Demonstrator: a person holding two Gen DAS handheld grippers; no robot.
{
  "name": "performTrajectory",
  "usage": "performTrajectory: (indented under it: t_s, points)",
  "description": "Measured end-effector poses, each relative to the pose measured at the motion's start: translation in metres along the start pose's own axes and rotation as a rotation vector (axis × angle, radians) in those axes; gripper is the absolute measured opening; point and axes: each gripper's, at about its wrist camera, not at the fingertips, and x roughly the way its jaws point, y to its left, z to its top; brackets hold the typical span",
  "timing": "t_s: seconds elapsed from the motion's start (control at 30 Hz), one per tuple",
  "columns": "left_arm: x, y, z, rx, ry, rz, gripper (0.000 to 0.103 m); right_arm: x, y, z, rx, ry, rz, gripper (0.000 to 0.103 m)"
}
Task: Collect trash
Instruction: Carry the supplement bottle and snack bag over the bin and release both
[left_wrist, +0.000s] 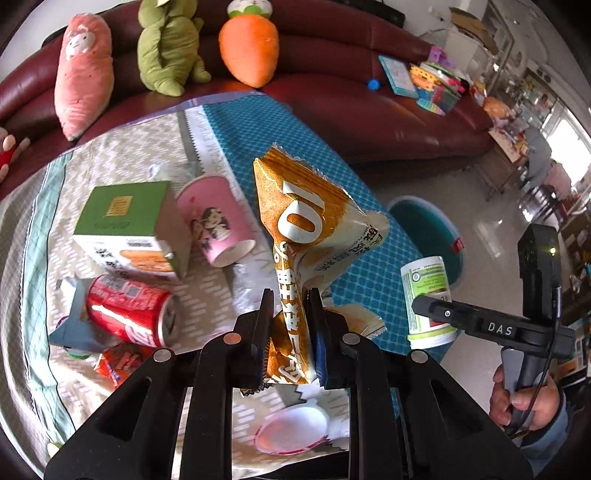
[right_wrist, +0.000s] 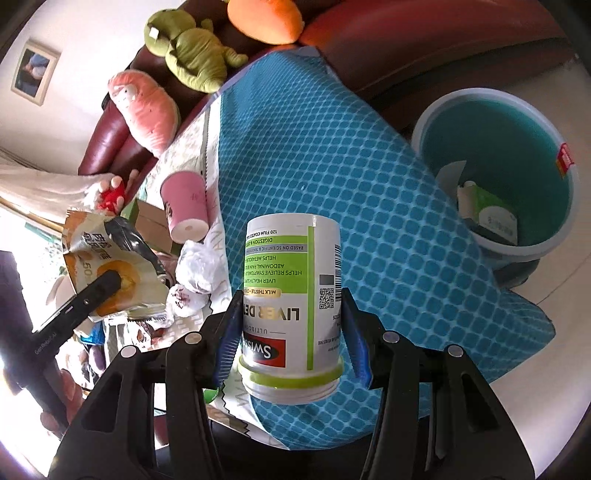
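Both loads are lifted above the worktop; the drop comes next. The teal plastic bucket waits at two o'clock. Right gripper jaws clamp the white-green supplement bottle, left gripper jaws pinch the orange crinkled snack wrapper.

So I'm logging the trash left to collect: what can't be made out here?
- Left wrist: red wrapper half hidden by the gripper body and the can.
- Right wrist: bin contents partly hidden by its wall.
- Right wrist: items behind the snack bag are overexposed and blurred.
- Bottle mouth is cut off by the fingers.
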Motion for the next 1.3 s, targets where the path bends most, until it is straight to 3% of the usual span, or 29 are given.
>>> performTrajectory:
  t_s: [0.33, 0.87, 1.13, 1.3]
  points:
    - [0.022, -0.051, 0.022, 0.08, 0.014, -0.036, 0.02, -0.026, -0.035, 0.008, 0.067, -0.066, 0.019, 0.048]
    - [0.085, -0.159, 0.061, 0.172, 0.067, -0.117, 0.02, -0.095, -0.134, 0.044, 0.232, -0.26, -0.039, 0.048]
    - [0.128, -0.205, 0.076, 0.194, 0.079, -0.144, 0.02, -0.093, -0.168, 0.064, 0.272, -0.265, -0.086, 0.049]
    - [0.168, -0.223, 0.08, 0.204, 0.135, -0.156, 0.02, -0.081, -0.184, 0.074, 0.294, -0.245, -0.11, 0.049]
